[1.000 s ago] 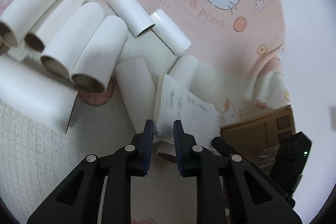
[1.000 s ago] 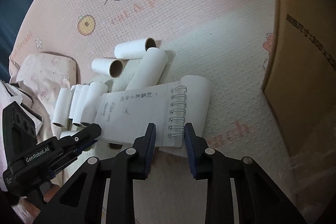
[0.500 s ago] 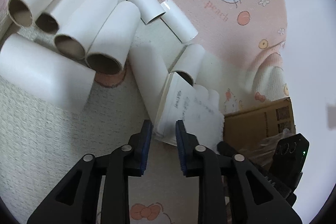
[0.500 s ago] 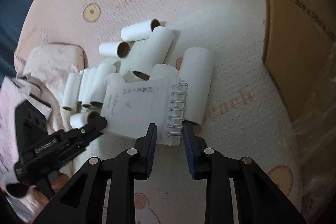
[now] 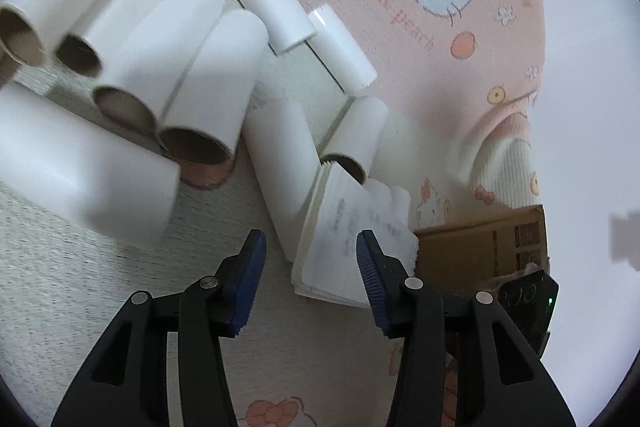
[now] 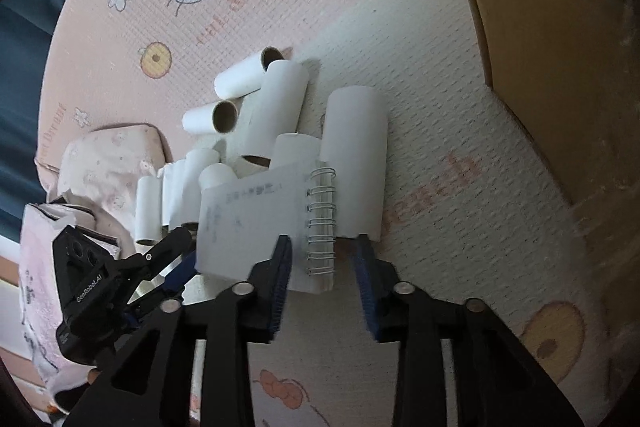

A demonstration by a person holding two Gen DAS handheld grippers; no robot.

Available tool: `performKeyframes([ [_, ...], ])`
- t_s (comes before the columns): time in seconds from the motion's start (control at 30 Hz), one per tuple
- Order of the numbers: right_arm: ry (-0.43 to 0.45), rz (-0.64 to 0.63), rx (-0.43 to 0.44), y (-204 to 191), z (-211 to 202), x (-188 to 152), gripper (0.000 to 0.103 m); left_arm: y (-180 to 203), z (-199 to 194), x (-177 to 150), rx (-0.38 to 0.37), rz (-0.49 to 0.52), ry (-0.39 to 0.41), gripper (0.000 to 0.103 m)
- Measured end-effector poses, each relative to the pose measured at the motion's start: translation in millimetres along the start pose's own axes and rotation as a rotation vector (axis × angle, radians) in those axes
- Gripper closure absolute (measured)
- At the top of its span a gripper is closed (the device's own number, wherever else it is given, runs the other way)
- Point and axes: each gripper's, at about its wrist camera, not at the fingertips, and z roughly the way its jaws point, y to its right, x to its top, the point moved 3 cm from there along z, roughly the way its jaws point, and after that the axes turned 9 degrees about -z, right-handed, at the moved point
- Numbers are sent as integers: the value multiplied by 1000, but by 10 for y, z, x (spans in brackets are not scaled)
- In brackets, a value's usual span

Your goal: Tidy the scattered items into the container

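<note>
Pink cartoon-print bedding (image 5: 400,39) carries white cardboard tubes (image 5: 208,95) ahead of both tools. Left gripper (image 5: 308,247) and right gripper (image 6: 324,255) each straddle an opposite edge of the spiral notepad (image 6: 256,223), jaws opening, pads clear of the paper. Cardboard box (image 6: 560,39) stands right of the right gripper.

Both views ride a hand-held tool and look forward and steeply down along its fingers, close over a pink cartoon blanket (image 5: 400,75). The left wrist view looks over the tubes (image 5: 208,99) toward the notepad (image 5: 352,239) and box (image 5: 480,251). The right wrist view faces the same notepad (image 6: 256,223) from its spiral edge and also shows the left tool (image 6: 176,259). Notepad, tubes (image 6: 280,107) and box (image 6: 540,47) appear in both.
</note>
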Motion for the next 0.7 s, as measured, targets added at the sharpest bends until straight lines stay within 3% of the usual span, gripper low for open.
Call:
performKeyframes([
  [0.03,-6,10,-5,5,17,-2,59,8,29,-10,-4,1,-7,52],
  [0.2,16,33,7,2,27,-10,59,11,117,-49,-20,-19,-7,52],
  [0.4,-7,22,65,-29,39,-18,75,72,135,-166,-26,13,-44,54],
  [0.47,-12,25,86,-53,51,-26,77,106,129,-196,7,34,-14,67],
  [0.7,0,5,66,-135,19,-57,78,175,94,-212,15,43,34,76],
])
